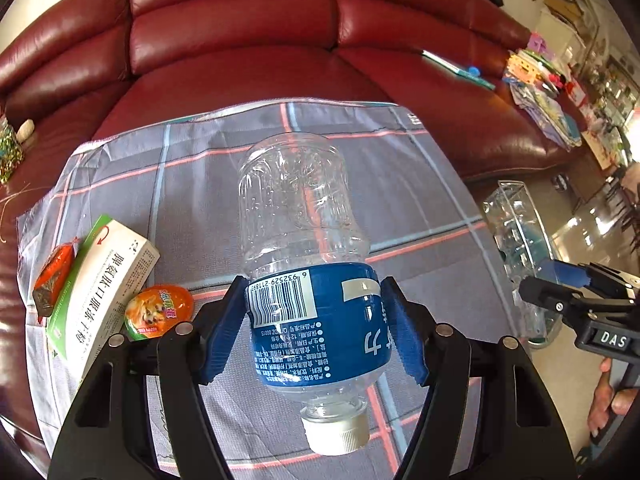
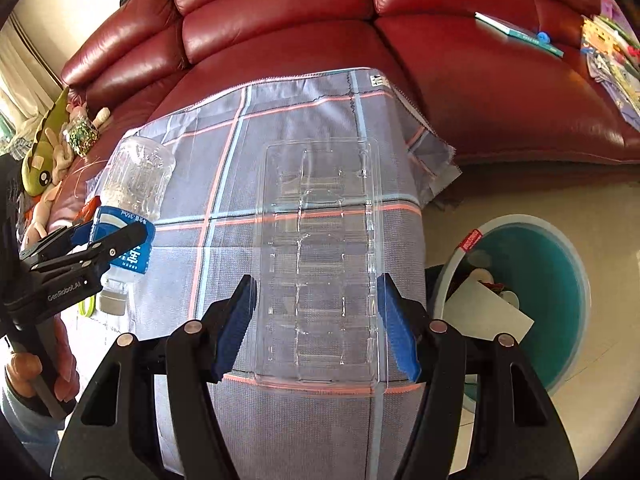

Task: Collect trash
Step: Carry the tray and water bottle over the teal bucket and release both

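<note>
Clear tray (image 2: 320, 264) edges barely visible over cloth (image 2: 224, 152).

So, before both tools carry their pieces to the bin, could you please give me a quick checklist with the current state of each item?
1. Left tool gripping the bottle by its blue label: ok.
2. Bottle cap on: ok.
3. Right tool gripping the clear plastic tray at its edges: ok.
4. Teal bin open and within view to the right of the sofa: ok.
5. Bin has room left: cannot tell, a white card covers part of it.
6. Trash remaining on the cloth, namely medicine box, jelly cup and orange wrapper: not ok.
</note>
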The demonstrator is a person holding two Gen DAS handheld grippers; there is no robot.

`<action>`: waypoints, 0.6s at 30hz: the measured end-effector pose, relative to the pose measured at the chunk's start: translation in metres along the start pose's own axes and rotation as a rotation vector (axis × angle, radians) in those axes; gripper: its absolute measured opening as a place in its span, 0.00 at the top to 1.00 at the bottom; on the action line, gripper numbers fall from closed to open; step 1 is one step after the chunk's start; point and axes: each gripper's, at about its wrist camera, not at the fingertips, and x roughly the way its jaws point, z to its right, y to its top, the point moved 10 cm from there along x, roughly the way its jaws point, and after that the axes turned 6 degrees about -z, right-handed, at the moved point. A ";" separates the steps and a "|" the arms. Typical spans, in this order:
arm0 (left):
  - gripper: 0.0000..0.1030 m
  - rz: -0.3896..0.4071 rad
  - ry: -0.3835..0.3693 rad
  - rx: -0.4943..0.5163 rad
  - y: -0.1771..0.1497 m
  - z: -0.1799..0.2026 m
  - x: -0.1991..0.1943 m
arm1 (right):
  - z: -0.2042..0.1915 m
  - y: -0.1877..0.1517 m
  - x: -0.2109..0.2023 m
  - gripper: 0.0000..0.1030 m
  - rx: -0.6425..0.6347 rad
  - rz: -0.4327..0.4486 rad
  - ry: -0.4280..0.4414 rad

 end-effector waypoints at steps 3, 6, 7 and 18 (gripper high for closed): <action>0.34 0.003 -0.036 0.050 -0.001 0.028 -0.012 | 0.019 -0.003 -0.016 0.43 0.031 0.029 -0.003; 0.34 0.012 -0.053 0.111 0.000 0.060 -0.020 | 0.043 -0.006 -0.035 0.43 0.068 0.063 -0.018; 0.34 0.013 -0.059 0.132 0.000 0.072 -0.021 | 0.054 -0.009 -0.042 0.43 0.083 0.073 -0.025; 0.34 -0.030 -0.148 0.323 -0.009 0.205 -0.004 | 0.162 -0.047 -0.100 0.42 0.235 0.141 -0.103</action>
